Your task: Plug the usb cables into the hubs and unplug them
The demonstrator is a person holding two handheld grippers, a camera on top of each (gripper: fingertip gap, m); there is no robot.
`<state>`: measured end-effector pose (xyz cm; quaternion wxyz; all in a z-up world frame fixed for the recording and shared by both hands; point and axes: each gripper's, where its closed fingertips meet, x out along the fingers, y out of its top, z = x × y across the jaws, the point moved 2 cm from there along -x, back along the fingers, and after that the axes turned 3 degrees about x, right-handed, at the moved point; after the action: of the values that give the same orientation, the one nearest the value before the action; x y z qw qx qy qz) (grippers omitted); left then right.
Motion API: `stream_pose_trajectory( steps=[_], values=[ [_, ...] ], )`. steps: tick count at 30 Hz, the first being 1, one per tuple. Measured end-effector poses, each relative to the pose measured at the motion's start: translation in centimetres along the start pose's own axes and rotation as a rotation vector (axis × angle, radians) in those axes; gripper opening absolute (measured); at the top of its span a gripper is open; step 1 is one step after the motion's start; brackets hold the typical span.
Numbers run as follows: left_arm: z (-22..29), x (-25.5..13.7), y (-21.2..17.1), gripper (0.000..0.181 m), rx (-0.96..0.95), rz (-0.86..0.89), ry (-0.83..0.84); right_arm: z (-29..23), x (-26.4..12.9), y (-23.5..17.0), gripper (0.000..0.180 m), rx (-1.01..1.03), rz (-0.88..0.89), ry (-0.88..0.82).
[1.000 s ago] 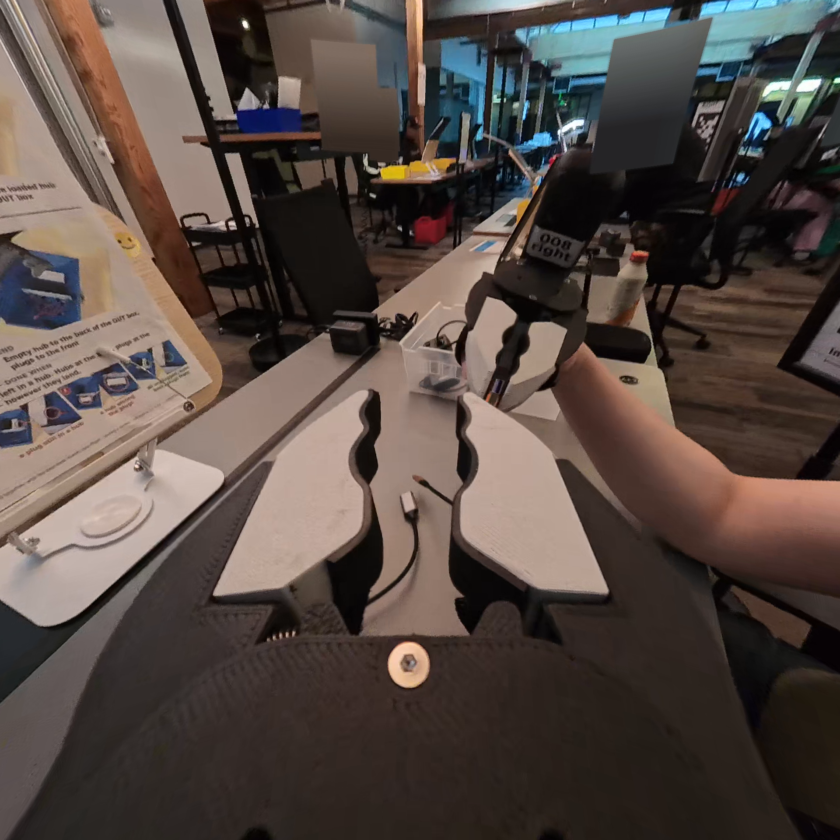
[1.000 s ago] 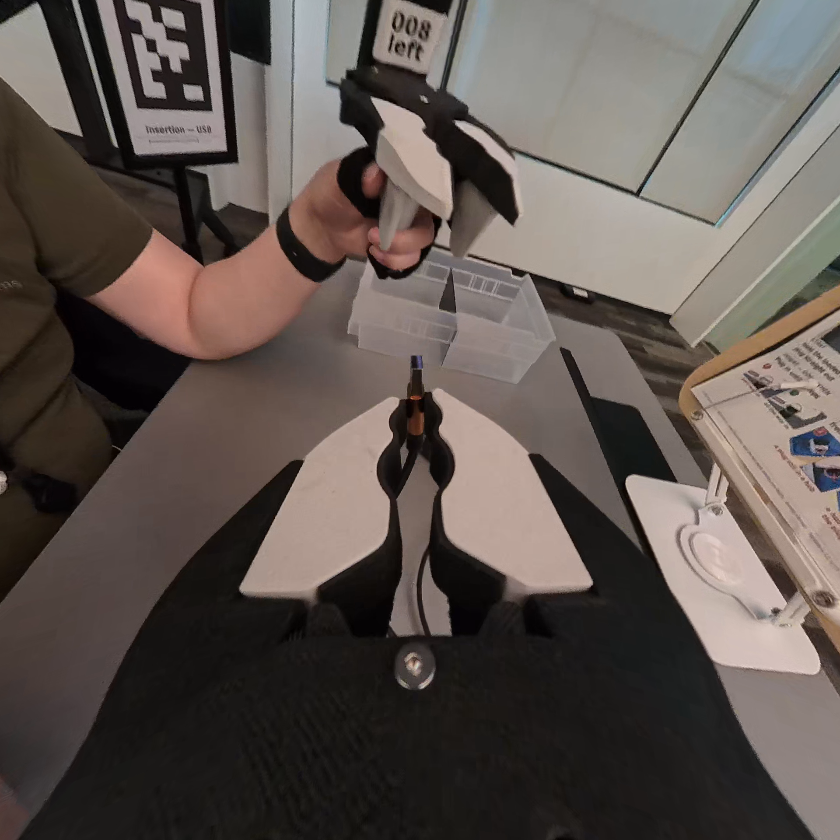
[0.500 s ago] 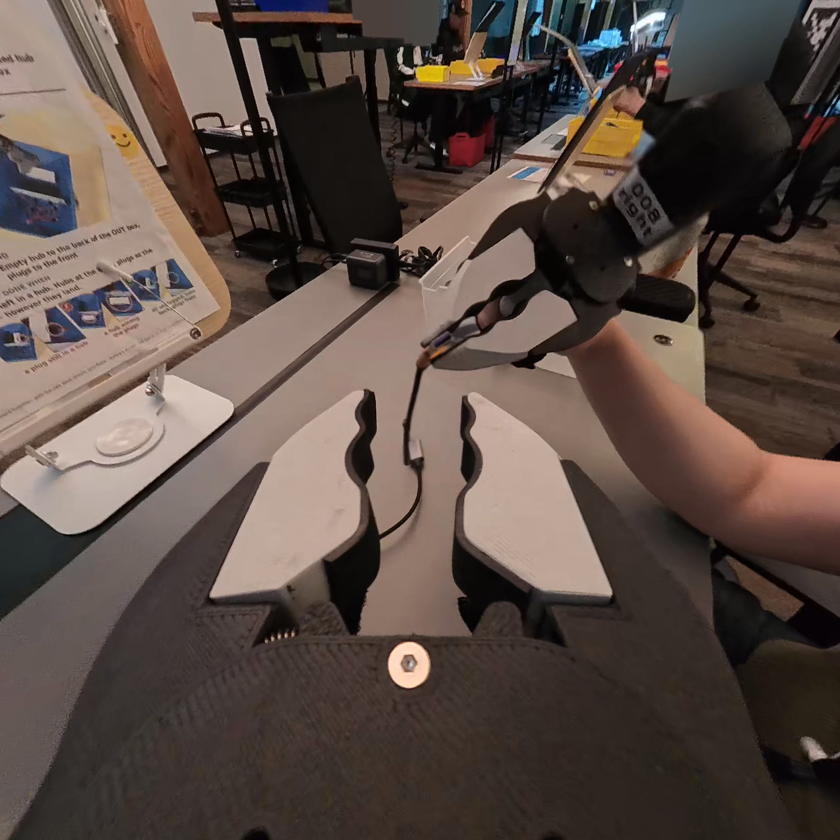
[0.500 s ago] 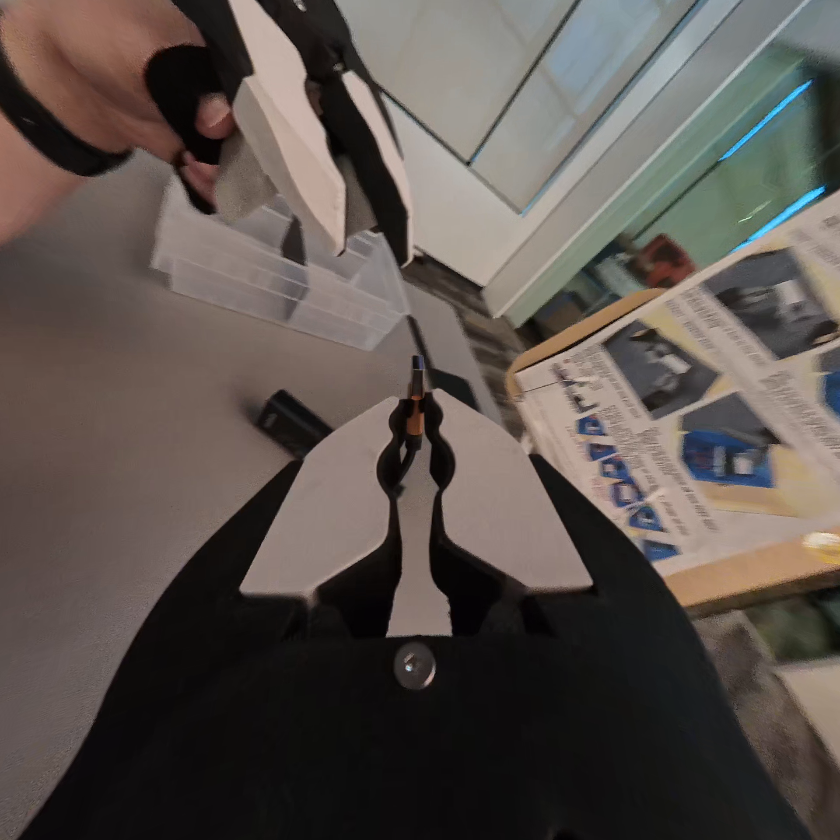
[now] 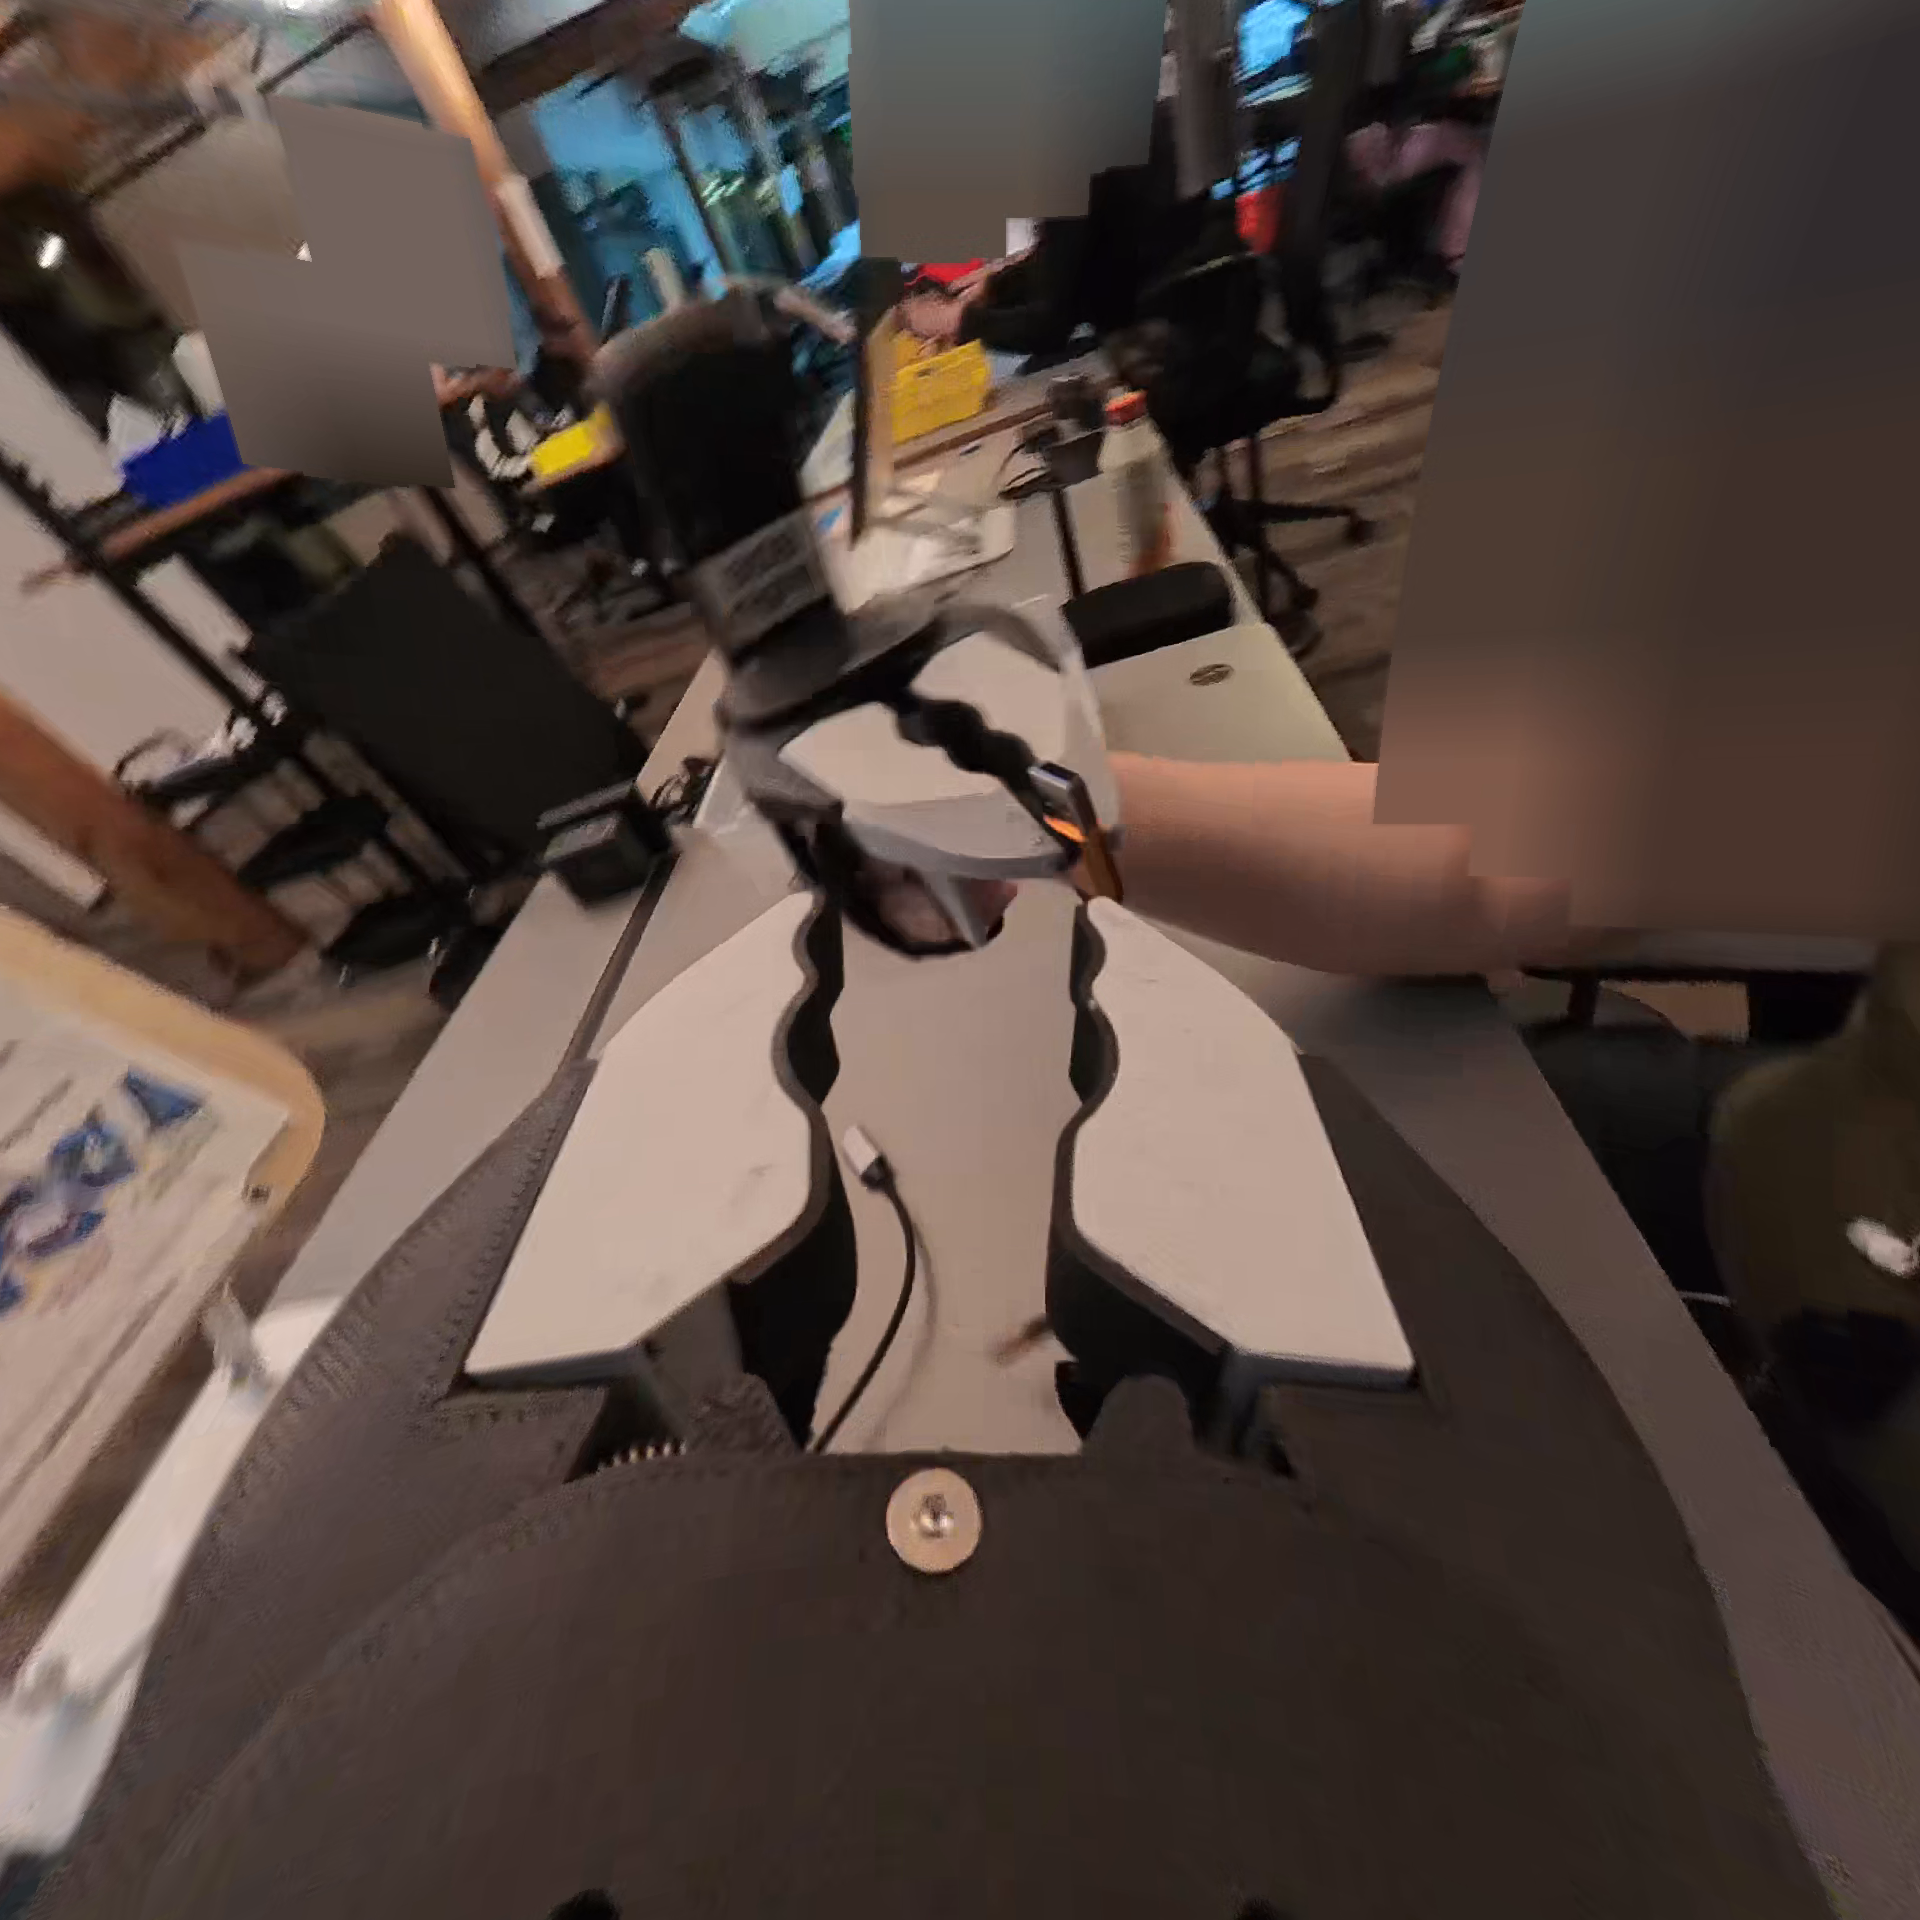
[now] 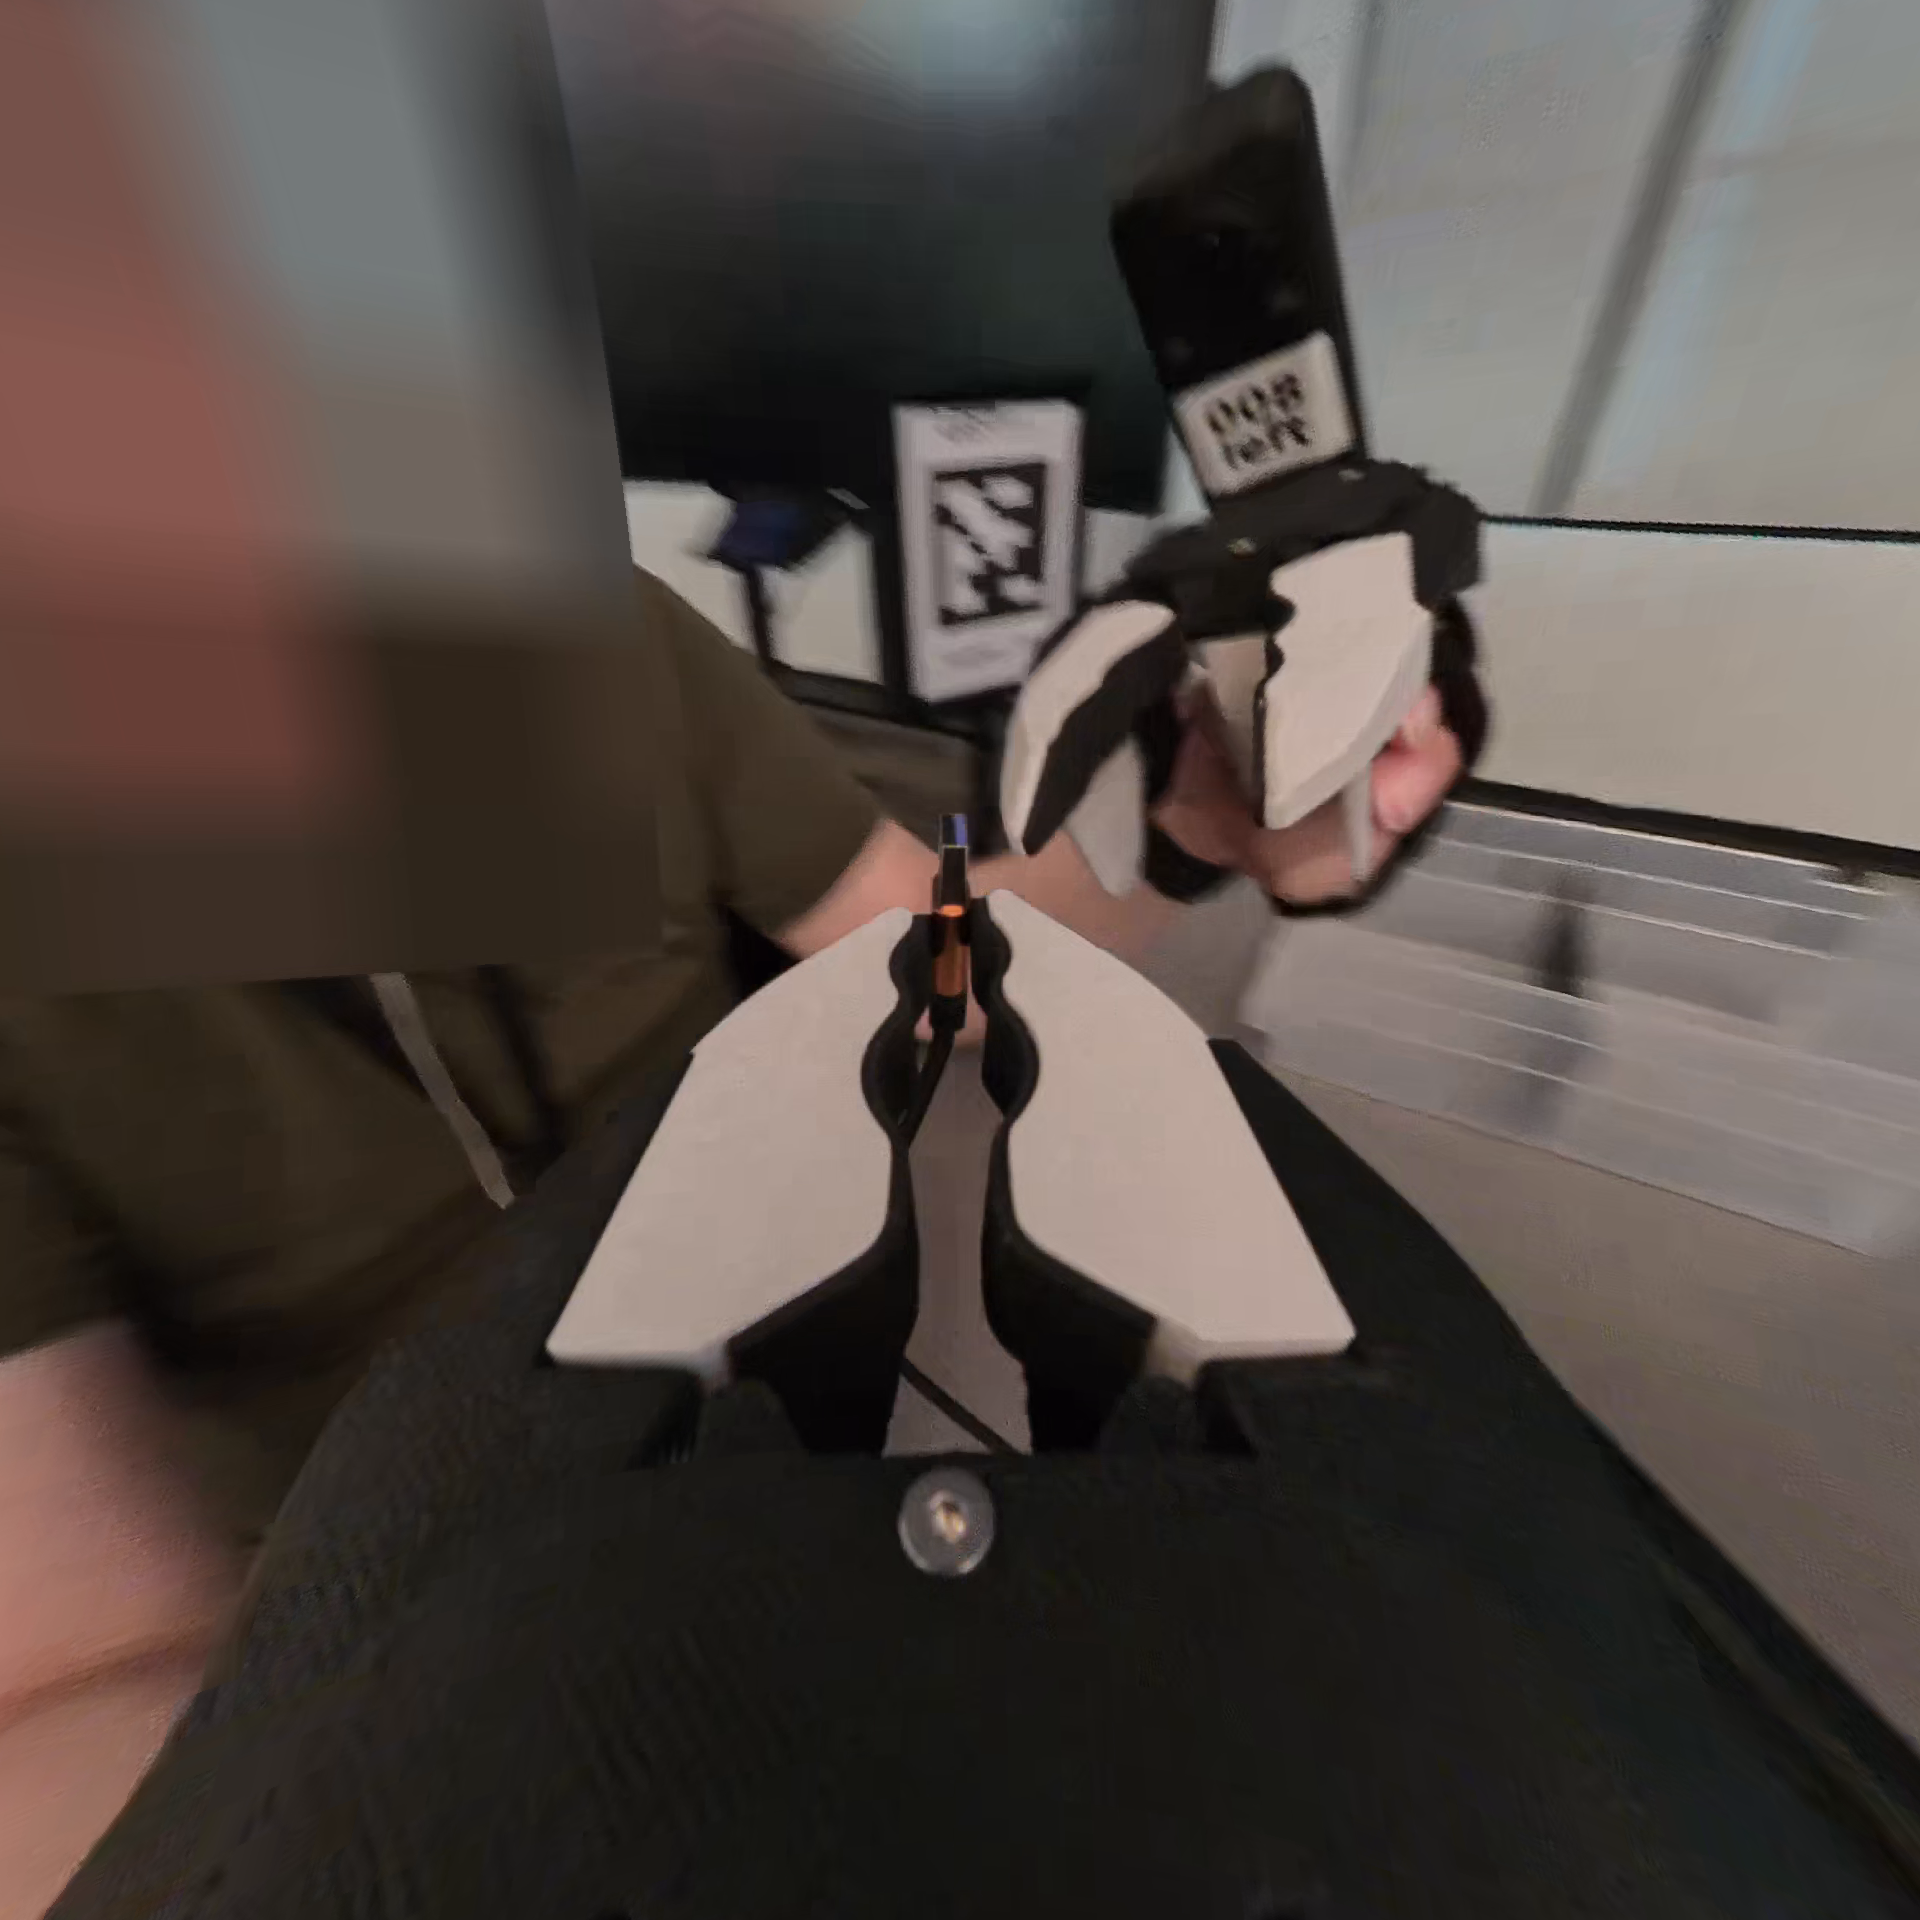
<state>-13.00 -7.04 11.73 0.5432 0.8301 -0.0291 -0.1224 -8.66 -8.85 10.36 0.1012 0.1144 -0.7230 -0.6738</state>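
My right gripper [image 6: 951,914] is shut on an orange USB plug [image 6: 948,961]. The plug's metal tip [image 6: 954,836] sticks out past the fingertips and its black cable runs back between the fingers. The left wrist view shows this gripper [image 5: 1070,831] in the air above the table with the same plug [image 5: 1086,852]. My left gripper [image 5: 951,925] is open and empty above the grey table [image 5: 956,1039]. A small silver plug [image 5: 862,1151] on a black cable lies on the table under it. The right wrist view shows the left gripper [image 6: 1153,831] with its fingers spread. No hub is in view.
Clear plastic bins [image 6: 1558,935] stand on the table behind the left gripper. A black-and-white marker sign [image 6: 982,540] stands behind. An instruction board [image 5: 104,1143] is at the left and a black power adapter [image 5: 603,842] is farther back. The person's forearm [image 5: 1247,862] reaches in from the right. The grippers are tip to tip, or close to it.
My right gripper has swung round with the orange plug still held and now points toward the person. The left gripper has tilted up and its fingers stand slightly wider. Both views are blurred by motion.
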Motion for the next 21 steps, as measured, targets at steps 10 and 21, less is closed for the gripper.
stream_pose_trajectory(
  steps=[10,21],
  values=[
    [5.8,1.2,-2.4,0.037,0.110,-0.119,-0.341,0.4,3.5,-4.5,0.007,0.355,-0.168,0.271],
    [5.4,1.0,-4.5,0.023,0.173,-0.253,-0.296,0.9,3.9,-6.4,0.007,0.426,-0.254,0.265]
  ],
)
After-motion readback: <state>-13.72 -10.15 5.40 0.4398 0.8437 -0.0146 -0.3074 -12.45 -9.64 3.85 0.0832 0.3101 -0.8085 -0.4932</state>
